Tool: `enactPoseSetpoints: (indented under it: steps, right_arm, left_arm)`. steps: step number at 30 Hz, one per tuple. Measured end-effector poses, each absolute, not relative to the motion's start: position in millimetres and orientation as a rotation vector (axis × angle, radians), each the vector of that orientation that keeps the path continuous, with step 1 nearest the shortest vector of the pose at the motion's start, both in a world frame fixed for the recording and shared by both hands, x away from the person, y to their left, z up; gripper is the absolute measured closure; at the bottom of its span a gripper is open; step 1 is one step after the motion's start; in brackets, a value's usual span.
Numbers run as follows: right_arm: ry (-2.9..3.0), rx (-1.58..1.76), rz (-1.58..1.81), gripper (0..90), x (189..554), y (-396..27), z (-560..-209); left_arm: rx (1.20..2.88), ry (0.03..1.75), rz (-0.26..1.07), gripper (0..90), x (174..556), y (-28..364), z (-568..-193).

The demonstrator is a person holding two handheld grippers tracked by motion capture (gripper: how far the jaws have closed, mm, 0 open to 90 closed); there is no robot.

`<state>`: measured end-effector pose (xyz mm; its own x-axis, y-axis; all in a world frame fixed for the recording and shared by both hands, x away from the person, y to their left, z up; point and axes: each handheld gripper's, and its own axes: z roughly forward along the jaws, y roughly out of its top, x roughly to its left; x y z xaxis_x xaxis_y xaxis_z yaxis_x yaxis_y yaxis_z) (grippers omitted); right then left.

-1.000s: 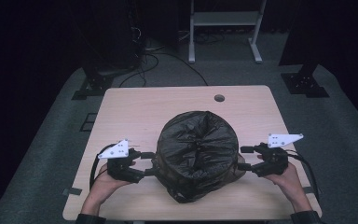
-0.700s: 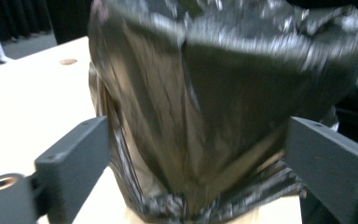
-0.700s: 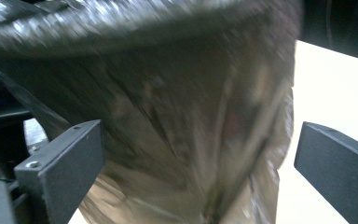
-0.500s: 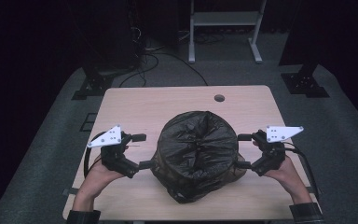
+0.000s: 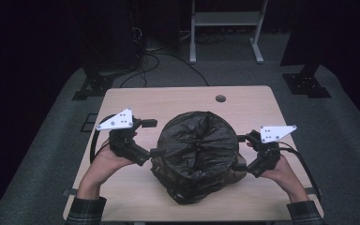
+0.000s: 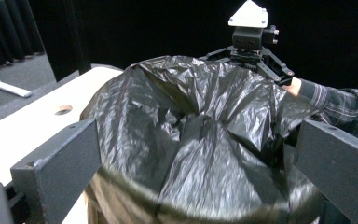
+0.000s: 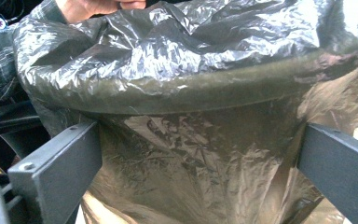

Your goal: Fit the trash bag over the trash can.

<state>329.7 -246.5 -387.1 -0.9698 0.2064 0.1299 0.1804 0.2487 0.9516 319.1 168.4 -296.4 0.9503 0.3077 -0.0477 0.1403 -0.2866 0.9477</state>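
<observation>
A round bin lined with a crinkled black plastic bag (image 5: 199,152) stands in the middle of the wooden table (image 5: 168,101). The bag's edge is folded down over the rim (image 7: 191,88). My left gripper (image 5: 153,138) hangs raised beside the bin's left side, and its jaws, which have just been opening, are spread wide and open (image 6: 196,140). My right gripper (image 5: 240,152) sits at the bin's right side, its jaws likewise just opened wide (image 7: 196,144). The bag lies ahead of both pairs of jaws, and no pad presses on it.
A small round hole (image 5: 221,98) is set in the table near its far edge. Behind the table are a white frame (image 5: 225,28), dark stand bases (image 5: 307,84) and cables (image 5: 154,61) on the grey floor. The bin stands close to the table's near edge.
Both grippers' jaws have spread wider. My left gripper has risen and drawn slightly away from the bin's side; the right one has lifted a little. The bin has stayed put.
</observation>
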Motion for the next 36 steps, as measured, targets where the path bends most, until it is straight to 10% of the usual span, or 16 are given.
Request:
enactPoseSetpoints:
  steps: [36]
  right_arm:
    - [2.511, 0.359, 1.772, 0.0, 333.1, -229.6, -376.5]
  left_arm:
    - [2.223, 0.274, 0.240, 0.0, 358.7, 37.1, -305.6]
